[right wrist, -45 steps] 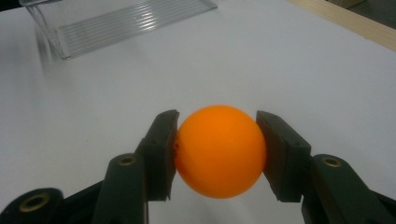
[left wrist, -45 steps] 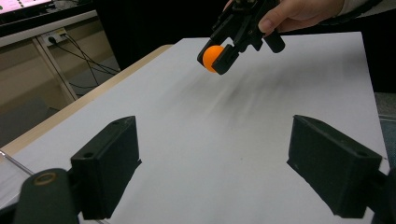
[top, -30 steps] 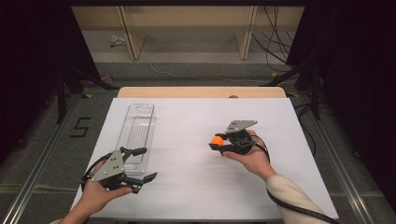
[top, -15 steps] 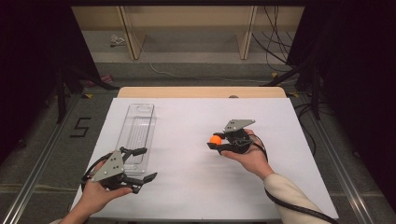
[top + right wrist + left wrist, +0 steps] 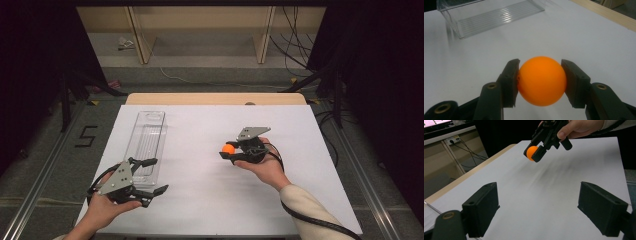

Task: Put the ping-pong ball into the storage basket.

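Note:
An orange ball (image 5: 541,80) is clamped between the two black jaws of my right gripper (image 5: 229,150), which hovers just above the white table right of centre. The ball (image 5: 228,148) faces left toward a clear plastic tray (image 5: 146,141) lying lengthwise on the table's left half. My left gripper (image 5: 153,176) is held near the front left corner, its jaws wide apart with nothing between them, just off the tray's near end. From the left gripper view, the ball (image 5: 532,152) and the right gripper (image 5: 534,153) hang above the table ahead.
The white table top (image 5: 200,200) sits on a wooden board whose edge (image 5: 215,98) runs along the far side. Dark floor, cables (image 5: 295,45) and stands surround the table. A wooden shelf frame (image 5: 200,30) stands behind.

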The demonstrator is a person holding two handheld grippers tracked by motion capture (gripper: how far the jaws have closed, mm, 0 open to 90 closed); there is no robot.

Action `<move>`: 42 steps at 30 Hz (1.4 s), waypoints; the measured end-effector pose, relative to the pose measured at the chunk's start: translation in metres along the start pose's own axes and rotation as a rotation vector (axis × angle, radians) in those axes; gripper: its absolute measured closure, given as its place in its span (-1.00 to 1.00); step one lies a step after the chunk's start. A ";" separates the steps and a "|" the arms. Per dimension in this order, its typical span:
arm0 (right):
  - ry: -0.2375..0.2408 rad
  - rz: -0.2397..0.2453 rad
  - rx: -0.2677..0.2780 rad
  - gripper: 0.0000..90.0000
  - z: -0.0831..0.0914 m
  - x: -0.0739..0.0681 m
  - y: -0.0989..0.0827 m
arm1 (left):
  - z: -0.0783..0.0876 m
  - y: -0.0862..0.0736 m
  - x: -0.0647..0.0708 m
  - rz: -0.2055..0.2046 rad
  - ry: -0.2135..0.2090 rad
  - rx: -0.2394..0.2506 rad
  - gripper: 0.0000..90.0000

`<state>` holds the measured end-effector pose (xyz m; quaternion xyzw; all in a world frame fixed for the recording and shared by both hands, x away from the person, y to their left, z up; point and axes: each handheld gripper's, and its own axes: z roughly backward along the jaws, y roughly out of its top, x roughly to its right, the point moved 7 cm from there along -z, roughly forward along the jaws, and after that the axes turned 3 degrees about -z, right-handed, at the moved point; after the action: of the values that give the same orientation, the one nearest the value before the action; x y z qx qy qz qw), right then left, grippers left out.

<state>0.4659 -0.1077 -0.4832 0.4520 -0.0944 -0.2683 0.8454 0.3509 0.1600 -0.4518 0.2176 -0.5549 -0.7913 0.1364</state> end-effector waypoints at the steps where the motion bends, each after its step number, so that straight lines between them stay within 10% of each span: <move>1: 0.003 0.000 0.000 0.14 -0.001 0.000 0.000 | 0.000 0.000 0.000 0.001 0.000 0.001 -0.64; 42: 0.032 0.006 0.007 0.14 -0.018 -0.008 0.011 | 0.000 0.000 0.000 0.000 0.002 0.000 -0.64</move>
<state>0.4704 -0.0851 -0.4841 0.4589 -0.0831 -0.2581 0.8461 0.3510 0.1602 -0.4518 0.2182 -0.5547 -0.7911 0.1370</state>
